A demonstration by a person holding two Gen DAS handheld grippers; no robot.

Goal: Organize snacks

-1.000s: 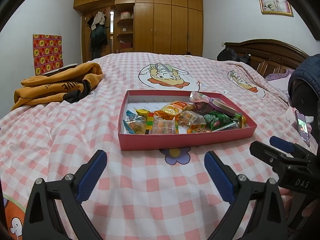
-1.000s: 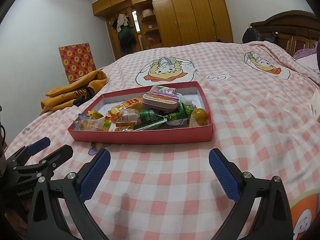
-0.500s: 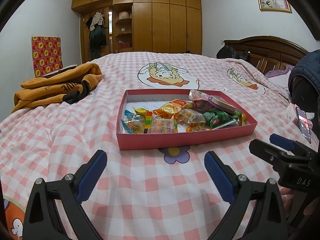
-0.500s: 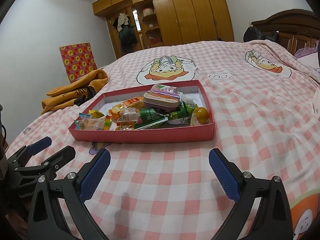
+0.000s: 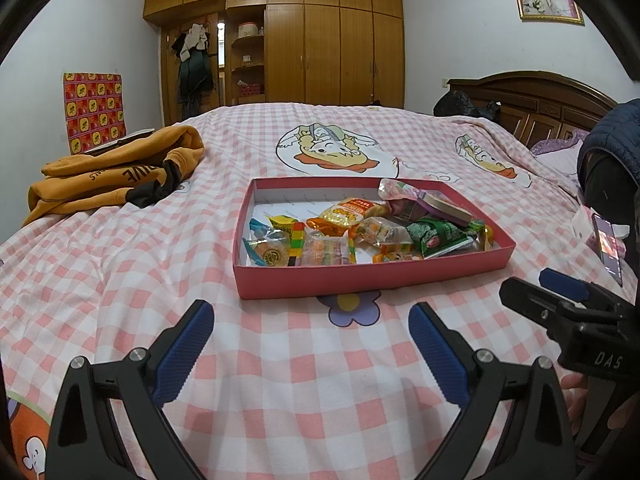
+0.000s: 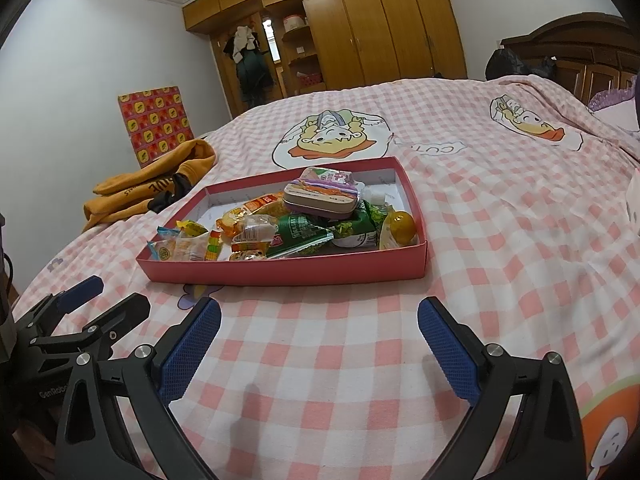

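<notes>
Blue-padded left tongs [image 5: 311, 336] and right tongs [image 6: 319, 334] hover agape before red tray [image 5: 372, 276].

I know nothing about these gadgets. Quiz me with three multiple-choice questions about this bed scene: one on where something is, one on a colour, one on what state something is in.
1. Where are the snacks?
A. Spread over the blanket
B. Inside the shallow box
C. On the orange garment

2. What colour are the box's outer walls?
A. Red
B. Green
C. White

3. How do the two grippers stand?
A. Both open and empty
B. Both clamped on snacks
C. One open, one clamped shut

Answers:
1. B, the snacks all lie within the box.
2. A, its walls are red; only the inside is white.
3. A, the left gripper and the right gripper have their blue pads wide apart with only blanket between.
</notes>
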